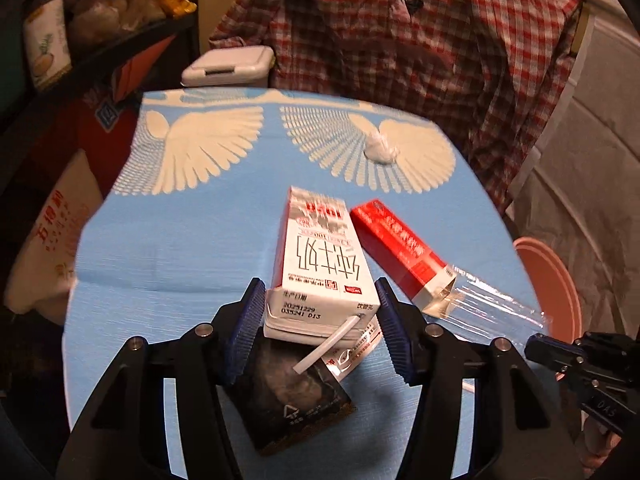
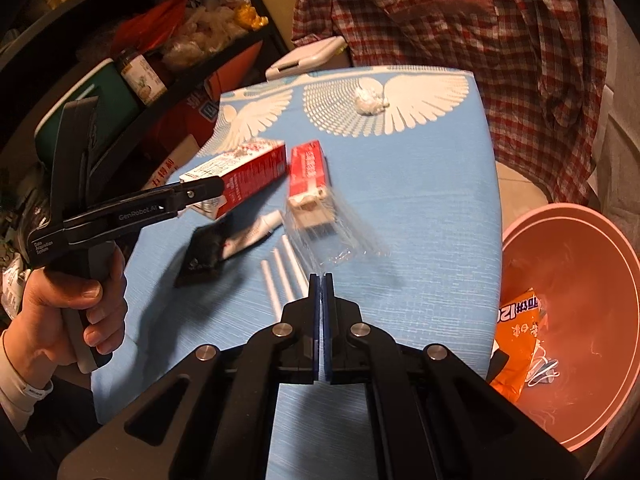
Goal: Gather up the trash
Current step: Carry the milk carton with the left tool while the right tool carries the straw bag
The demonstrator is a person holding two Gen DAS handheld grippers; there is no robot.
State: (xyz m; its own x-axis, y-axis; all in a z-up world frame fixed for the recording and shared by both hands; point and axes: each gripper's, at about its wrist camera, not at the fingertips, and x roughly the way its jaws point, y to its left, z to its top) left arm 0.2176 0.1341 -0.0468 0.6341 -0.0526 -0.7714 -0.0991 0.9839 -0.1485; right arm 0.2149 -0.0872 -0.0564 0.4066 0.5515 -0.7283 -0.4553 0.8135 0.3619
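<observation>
Your left gripper (image 1: 320, 320) brackets the milk carton (image 1: 320, 264) on the blue table (image 1: 168, 240); I cannot tell whether the pads press it. Only the right view shows three white straws (image 2: 280, 276), the basin (image 2: 592, 264) holding an orange wrapper (image 2: 520, 328), and your clenched, empty right gripper (image 2: 321, 280). One red box (image 1: 396, 248), one tissue wad (image 1: 380, 148); the black packet (image 1: 288, 400) is half-hidden.

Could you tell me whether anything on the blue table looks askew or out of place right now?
Yes. The milk carton lies tipped on its side between the left gripper's open jaws, propped on a dark packet. The red box has its clear wrapper half pulled off.
</observation>
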